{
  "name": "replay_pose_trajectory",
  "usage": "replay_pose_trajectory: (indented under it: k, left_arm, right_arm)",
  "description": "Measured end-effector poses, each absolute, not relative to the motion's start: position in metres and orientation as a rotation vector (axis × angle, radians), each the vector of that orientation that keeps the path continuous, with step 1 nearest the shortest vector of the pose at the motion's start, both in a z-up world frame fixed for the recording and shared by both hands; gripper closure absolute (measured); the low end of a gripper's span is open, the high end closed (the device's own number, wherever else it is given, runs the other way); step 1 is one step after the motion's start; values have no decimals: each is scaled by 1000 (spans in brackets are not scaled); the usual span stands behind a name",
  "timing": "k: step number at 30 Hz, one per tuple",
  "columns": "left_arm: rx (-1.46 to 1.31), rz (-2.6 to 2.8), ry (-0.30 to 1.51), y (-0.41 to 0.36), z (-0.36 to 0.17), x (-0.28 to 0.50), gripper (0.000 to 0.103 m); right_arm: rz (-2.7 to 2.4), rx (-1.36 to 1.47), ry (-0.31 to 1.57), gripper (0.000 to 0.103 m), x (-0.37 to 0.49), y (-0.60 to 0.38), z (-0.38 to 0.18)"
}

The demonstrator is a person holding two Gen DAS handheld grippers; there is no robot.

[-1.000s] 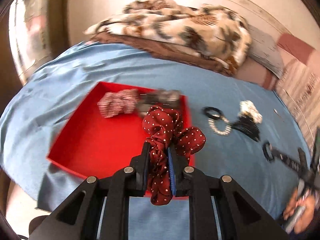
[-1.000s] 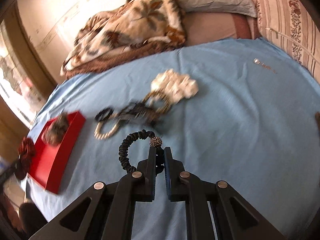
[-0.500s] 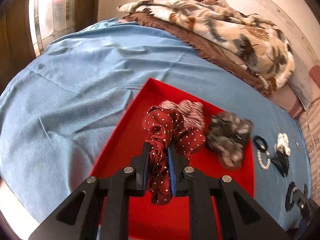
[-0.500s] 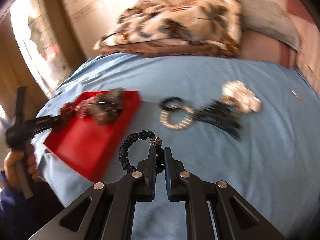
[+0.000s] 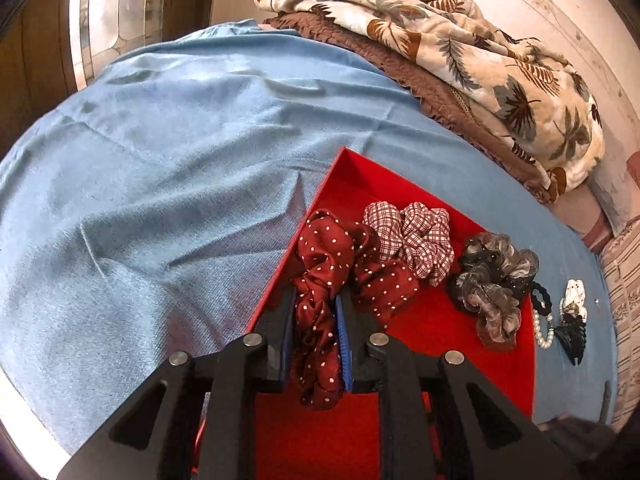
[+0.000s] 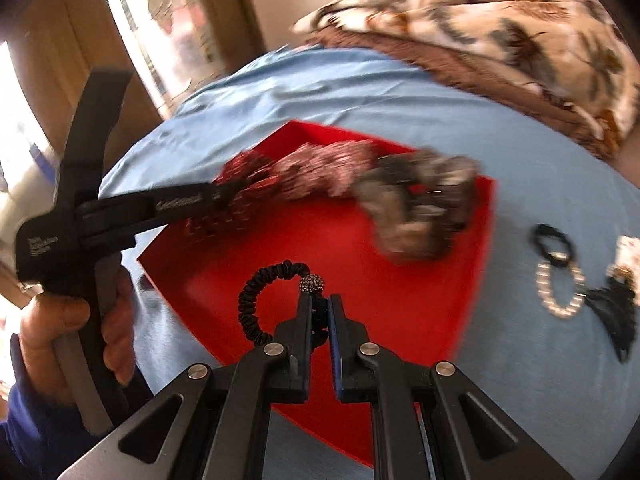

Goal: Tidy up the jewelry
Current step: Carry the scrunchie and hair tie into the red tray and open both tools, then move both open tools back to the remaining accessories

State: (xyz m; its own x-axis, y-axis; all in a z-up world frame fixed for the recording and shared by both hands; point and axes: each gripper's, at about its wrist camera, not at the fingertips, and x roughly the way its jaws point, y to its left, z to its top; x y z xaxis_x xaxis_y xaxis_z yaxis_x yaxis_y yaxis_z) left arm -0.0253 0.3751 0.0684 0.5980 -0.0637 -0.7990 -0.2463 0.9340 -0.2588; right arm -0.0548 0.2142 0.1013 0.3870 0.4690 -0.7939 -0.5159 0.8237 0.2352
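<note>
The left tool [image 5: 316,312] is seen closed on a dark red polka-dot scrunchie [image 5: 340,264], which is held over the near left part of a red tray [image 5: 440,332] laid on a bed covered by a blue sheet [image 5: 160,184]. Inside the tray, a red-and-white checked scrunchie [image 5: 416,232] is seen just beyond the held one, and a grey scrunchie [image 5: 492,280] lies toward the right edge. The right tool [image 6: 319,308] is shown nearly closed on a black coiled hair tie [image 6: 256,300] carrying a beaded ball [image 6: 312,283], held above the near side of the tray. On the sheet to the right of the tray, a black hair tie [image 6: 552,240], a pearl bracelet [image 6: 560,292] and a black hair claw [image 6: 616,316] are grouped closely. A leaf-patterned blanket [image 5: 480,52] is piled at the far side. A hand [image 6: 76,328] grips the left tool's handle.
</note>
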Motion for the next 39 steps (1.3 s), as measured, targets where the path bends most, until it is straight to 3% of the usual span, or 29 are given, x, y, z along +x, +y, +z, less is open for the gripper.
replay_pose_trajectory:
  k: [6, 10, 14, 17, 20, 28, 39]
  left_arm:
    - [-436, 58, 893, 383, 73, -30, 76]
    - [-459, 32, 844, 384, 80, -35, 62]
    - [-467, 21, 817, 383, 84, -37, 59]
    - [-471, 21, 784, 383, 88, -41, 52]
    - [-468, 30, 759, 384, 90, -45, 49]
    - [-430, 49, 721, 377, 92, -55, 46]
    - [-195, 92, 738, 324, 93, -72, 43]
  right_arm:
    - [704, -1, 1039, 94, -53, 248, 83]
    - [742, 4, 1030, 93, -59, 256, 83]
    - [745, -27, 1011, 91, -67, 259, 86]
    - [743, -30, 997, 86, -70, 255, 90]
    - [734, -34, 962, 74, -79, 237, 103]
    - [633, -64, 880, 55, -99, 164, 123]
    - [322, 84, 912, 54, -86, -15, 118]
